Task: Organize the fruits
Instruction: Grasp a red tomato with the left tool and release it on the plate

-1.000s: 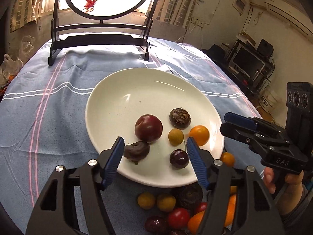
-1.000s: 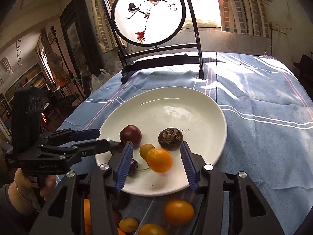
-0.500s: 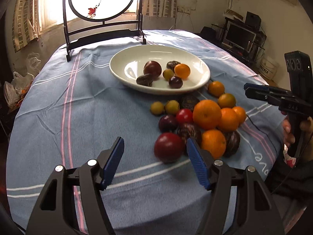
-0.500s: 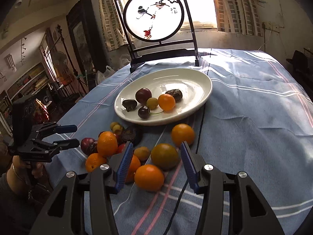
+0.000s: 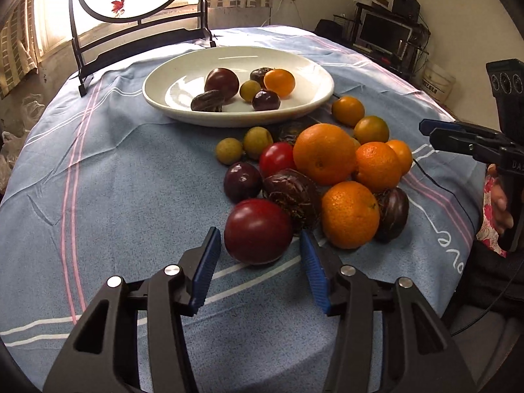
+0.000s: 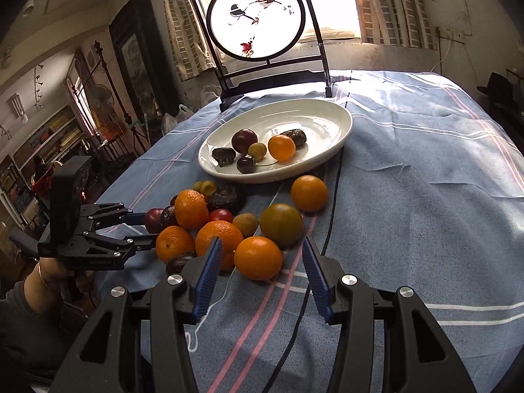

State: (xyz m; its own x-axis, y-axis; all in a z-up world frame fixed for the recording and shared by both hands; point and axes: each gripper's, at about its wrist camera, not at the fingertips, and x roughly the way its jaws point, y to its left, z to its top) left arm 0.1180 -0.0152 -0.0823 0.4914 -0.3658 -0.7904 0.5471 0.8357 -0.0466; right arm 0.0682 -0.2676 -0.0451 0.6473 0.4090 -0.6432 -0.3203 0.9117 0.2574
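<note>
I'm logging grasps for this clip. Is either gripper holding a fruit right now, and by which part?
Nothing is held. The left gripper has been closing its jaws around the dark red plum, without contact yet. The right gripper is open before an orange.

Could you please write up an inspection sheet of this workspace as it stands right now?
Surface: table under a blue striped tablecloth, creased.
Job's things: white plate holding six small fruits; a loose pile of oranges, plums and other fruit on the cloth in front of it.
Clutter: nothing seen apart from the fruit.
Grippers: left gripper has just been closing, dark red plum between its pads, no clear contact; right gripper open, an orange between its fingers, untouched.
Cables: black cable running across the cloth from the plate.
Surroundings: round painted screen behind the plate, window, shelves, monitor.
</note>
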